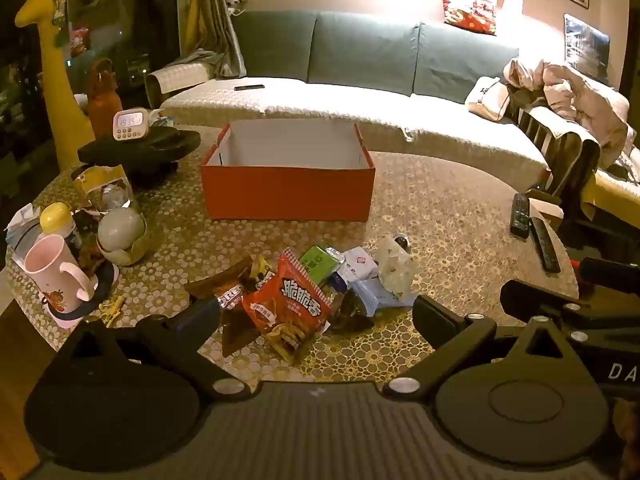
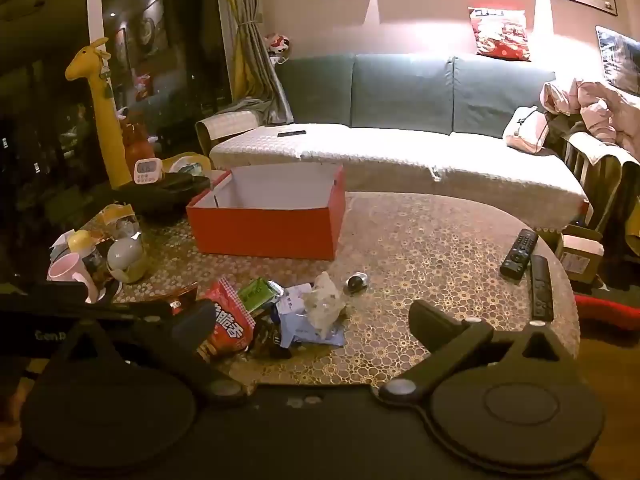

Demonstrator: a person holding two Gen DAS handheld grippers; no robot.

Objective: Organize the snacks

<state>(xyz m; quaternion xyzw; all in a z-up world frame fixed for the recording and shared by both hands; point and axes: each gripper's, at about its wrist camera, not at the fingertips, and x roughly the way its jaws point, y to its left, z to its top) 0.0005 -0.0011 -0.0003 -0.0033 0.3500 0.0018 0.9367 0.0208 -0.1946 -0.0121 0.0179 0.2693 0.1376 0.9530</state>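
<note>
While both jaws gape empty | snack pile near table edge | box behind

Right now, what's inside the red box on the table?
The red box looks empty: only its bare white inner walls show, in both views. The near wall hides most of the floor, so something flat could lie there unseen. The snack pile sits on the table in front.

A tall yellow plush giraffe stands beside the round patterned table; two black remote controls lie near its edge, before a teal fabric sofa.
</note>
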